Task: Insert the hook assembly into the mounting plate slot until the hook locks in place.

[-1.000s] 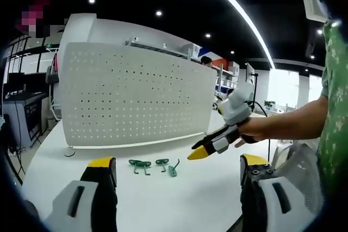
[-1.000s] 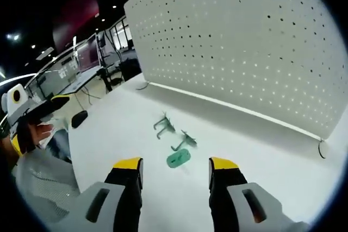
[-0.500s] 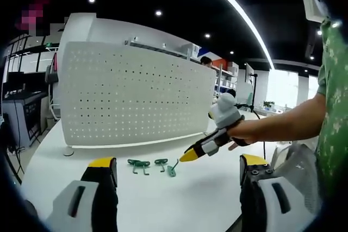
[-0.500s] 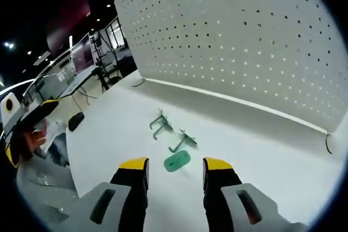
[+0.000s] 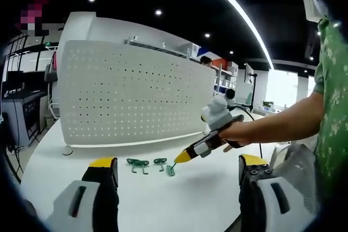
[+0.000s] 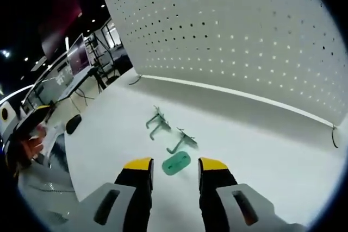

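Right tongs (image 6: 173,165) parted, straddling green tab (image 6: 176,162) on worktop (image 6: 261,150), near two hooks (image 6: 169,132). Pegboard (image 6: 239,42) upright behind. Centre tab between jaws, close squarely, lift without nudging hooks. Tab probably hook's base. Left tongs (image 5: 171,168) released, idle.

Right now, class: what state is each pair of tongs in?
Left tongs: open, holding nothing.
Right tongs: open, straddling the green hook piece, not gripping it.

Pegboard (image 6: 239,42) matt white perforated sheet; table (image 6: 272,150) smooth white, slight sheen; hooks (image 6: 159,124) green plastic-looking, semi-gloss.
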Demonstrator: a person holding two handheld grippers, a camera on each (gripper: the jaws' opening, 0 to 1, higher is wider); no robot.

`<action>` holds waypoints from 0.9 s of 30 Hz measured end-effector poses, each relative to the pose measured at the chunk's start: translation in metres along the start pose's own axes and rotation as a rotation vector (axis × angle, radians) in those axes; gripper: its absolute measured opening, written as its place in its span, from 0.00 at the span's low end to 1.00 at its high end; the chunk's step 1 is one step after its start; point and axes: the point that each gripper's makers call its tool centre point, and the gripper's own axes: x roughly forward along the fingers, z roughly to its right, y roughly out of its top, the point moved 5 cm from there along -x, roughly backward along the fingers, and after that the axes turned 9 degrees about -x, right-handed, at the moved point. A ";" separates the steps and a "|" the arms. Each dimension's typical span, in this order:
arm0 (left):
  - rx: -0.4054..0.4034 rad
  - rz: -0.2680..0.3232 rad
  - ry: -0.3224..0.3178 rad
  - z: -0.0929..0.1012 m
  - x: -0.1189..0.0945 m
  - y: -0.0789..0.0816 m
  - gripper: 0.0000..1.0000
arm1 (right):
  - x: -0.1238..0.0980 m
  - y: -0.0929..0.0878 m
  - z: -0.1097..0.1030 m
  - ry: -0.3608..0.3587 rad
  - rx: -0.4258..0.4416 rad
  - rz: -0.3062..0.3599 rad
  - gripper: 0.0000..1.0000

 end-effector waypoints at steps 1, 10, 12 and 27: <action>0.001 -0.002 -0.001 0.000 0.000 0.000 0.93 | 0.001 0.000 0.000 0.000 0.002 -0.004 0.30; 0.001 0.000 0.005 -0.001 0.000 0.000 0.93 | 0.010 -0.002 0.000 0.000 0.027 -0.021 0.27; 0.001 0.001 0.005 -0.001 0.000 0.000 0.93 | 0.010 -0.002 0.000 0.002 0.033 -0.025 0.26; 0.008 0.007 0.003 -0.001 0.000 0.001 0.92 | 0.018 -0.005 -0.001 0.014 0.081 -0.045 0.17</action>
